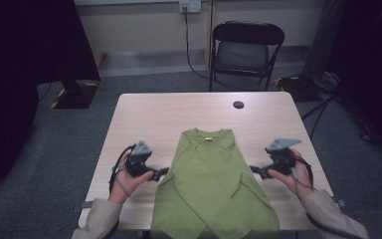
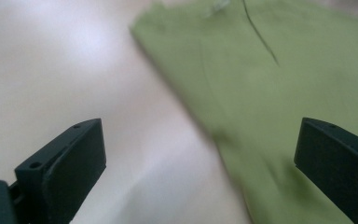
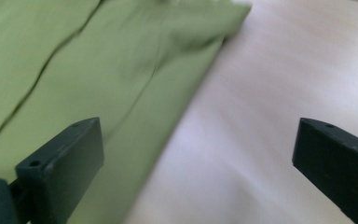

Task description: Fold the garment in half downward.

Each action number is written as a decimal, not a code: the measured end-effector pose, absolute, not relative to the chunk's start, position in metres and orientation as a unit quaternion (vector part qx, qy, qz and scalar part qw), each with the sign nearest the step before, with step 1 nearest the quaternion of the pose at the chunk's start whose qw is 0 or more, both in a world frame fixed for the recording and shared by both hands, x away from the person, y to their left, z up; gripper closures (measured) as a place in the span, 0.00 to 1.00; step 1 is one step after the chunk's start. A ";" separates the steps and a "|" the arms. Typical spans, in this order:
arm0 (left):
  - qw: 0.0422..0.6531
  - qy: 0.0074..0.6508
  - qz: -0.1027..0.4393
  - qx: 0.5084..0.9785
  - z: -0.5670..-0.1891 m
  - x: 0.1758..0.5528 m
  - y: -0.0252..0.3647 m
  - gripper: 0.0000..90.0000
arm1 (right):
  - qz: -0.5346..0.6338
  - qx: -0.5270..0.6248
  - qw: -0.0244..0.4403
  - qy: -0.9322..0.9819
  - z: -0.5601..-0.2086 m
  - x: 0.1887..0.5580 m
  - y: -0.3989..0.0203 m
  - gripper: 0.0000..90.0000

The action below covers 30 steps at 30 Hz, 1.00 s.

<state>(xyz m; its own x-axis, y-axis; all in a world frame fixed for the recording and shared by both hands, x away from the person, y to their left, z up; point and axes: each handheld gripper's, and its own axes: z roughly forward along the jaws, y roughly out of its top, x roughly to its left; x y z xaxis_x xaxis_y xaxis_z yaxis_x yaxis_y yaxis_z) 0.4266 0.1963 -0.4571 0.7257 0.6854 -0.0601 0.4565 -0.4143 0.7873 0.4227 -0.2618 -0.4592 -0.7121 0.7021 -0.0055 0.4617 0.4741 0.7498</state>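
A green long-sleeved shirt lies flat on the light wooden table, collar toward the far side, both sleeves folded in across its front. My left gripper hovers just off the shirt's left edge, jaws open with nothing between them. My right gripper is off the shirt's right edge, likewise open and empty. In the left gripper view the shirt fills the right half past the wide-apart jaws. In the right gripper view the shirt covers the left half.
A small dark round hole cover sits in the table's far right part. A black folding chair stands behind the table. Cables run on the floor at the right. The shirt's hem hangs over the near edge.
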 end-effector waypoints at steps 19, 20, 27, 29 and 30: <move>0.382 0.323 0.120 0.857 -0.493 0.532 0.135 0.55 | 0.395 0.388 0.160 0.817 -0.499 0.525 -0.193 0.73; 0.384 0.329 0.119 0.854 -0.493 0.531 0.135 0.59 | 0.401 0.393 0.152 0.813 -0.499 0.525 -0.195 0.78; 0.382 0.343 0.105 0.852 -0.491 0.525 0.131 0.96 | 0.409 0.398 0.108 0.814 -0.497 0.528 -0.197 0.94; 0.374 0.342 0.098 0.856 -0.486 0.526 0.131 0.97 | 0.423 0.404 0.090 0.806 -0.495 0.529 -0.201 0.94; 0.378 0.346 0.094 0.854 -0.483 0.528 0.133 0.97 | 0.429 0.406 0.084 0.803 -0.493 0.529 -0.203 0.94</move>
<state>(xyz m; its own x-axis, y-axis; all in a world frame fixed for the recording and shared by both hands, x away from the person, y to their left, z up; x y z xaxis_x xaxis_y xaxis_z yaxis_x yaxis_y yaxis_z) 0.5277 0.1325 -0.4828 0.7430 0.6616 -0.1008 0.5195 -0.4753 0.7101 0.5290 -0.2025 -0.4931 -0.6562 0.7240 0.2129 0.5798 0.3030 0.7563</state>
